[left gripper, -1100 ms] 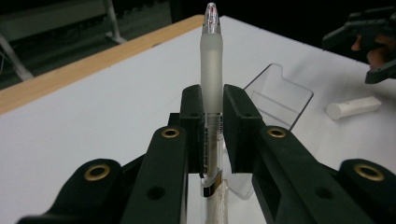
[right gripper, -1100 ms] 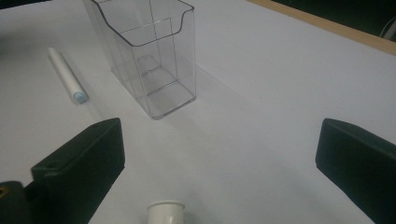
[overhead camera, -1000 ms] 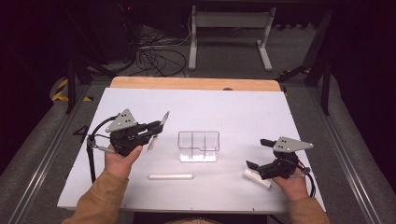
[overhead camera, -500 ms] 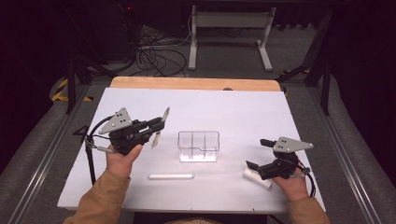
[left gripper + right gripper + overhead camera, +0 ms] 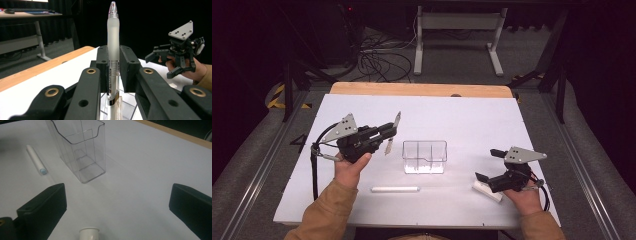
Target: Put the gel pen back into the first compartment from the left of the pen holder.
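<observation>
A frosted white pen (image 5: pixel 113 45) with a clear tip stands upright between the pads of my left gripper (image 5: pixel 113 67), which is shut on it. In the high view that gripper (image 5: pixel 390 134) hovers left of a clear divided container (image 5: pixel 424 156), the pen (image 5: pixel 396 122) slanting up from its jaws. My right gripper (image 5: pixel 486 165) rests low at the right of the table, jaws wide open with nothing between them. A white capped pen (image 5: pixel 487 191) lies just under it, its end (image 5: pixel 89 232) showing between the open jaws (image 5: pixel 120 202).
Another white pen (image 5: pixel 395 189) lies on the white tabletop (image 5: pixel 462 120) in front of the container (image 5: pixel 80 150); the right gripper view shows this pen (image 5: pixel 36 160) beside the container. A wooden strip (image 5: pixel 422 89) edges the far side. Cables and a desk frame lie on the floor beyond.
My left gripper has shifted slightly right toward the container, still holding the pen. The right gripper has stayed where it was.
</observation>
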### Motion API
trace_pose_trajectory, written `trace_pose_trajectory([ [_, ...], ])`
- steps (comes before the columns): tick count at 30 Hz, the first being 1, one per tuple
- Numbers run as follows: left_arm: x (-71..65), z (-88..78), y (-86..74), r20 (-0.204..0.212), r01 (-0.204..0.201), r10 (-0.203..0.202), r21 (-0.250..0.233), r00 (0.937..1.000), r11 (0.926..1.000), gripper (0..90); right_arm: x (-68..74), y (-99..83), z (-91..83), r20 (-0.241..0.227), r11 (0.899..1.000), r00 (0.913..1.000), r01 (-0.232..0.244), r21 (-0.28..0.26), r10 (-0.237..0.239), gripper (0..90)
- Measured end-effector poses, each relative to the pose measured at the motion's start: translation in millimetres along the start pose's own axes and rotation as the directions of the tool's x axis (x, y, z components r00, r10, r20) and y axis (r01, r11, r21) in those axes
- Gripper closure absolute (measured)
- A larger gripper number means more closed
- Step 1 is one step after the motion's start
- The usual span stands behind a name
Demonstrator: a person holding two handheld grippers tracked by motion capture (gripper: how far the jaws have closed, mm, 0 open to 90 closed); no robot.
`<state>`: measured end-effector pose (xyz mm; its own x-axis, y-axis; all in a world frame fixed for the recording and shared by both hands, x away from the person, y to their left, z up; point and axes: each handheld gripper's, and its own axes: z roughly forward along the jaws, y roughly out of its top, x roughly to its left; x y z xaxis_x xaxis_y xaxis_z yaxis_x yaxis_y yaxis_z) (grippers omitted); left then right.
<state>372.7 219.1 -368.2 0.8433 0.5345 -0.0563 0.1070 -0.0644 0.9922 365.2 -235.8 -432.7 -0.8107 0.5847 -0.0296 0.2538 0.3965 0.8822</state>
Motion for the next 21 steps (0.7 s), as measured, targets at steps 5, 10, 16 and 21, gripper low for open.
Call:
trace_pose_trajectory([
  [5,-0.6,8.2,-1.2,0.000,-0.007,0.007,-0.001,1.0000,1.0000,79.2,-0.2,-0.3,0.4,-0.001,1.000,1.0000,0.001,0.002,-0.001,1.7],
  [10,-1.9,16.0,-1.3,0.013,-0.012,0.012,-0.005,0.9998,0.9999,79.2,0.0,-0.4,0.9,-0.001,1.000,1.0000,0.002,0.004,-0.002,1.7],
  [16,-5.0,24.8,-0.7,0.024,-0.019,0.019,-0.011,0.9995,0.9998,79.2,-0.1,-0.5,0.7,-0.002,1.000,1.0000,0.002,0.003,-0.002,1.7],
  [21,-6.9,32.0,-0.6,0.038,-0.020,0.020,-0.007,0.9991,0.9998,79.3,0.0,-0.6,0.7,-0.002,1.000,1.0000,0.003,0.005,-0.003,1.7],
])
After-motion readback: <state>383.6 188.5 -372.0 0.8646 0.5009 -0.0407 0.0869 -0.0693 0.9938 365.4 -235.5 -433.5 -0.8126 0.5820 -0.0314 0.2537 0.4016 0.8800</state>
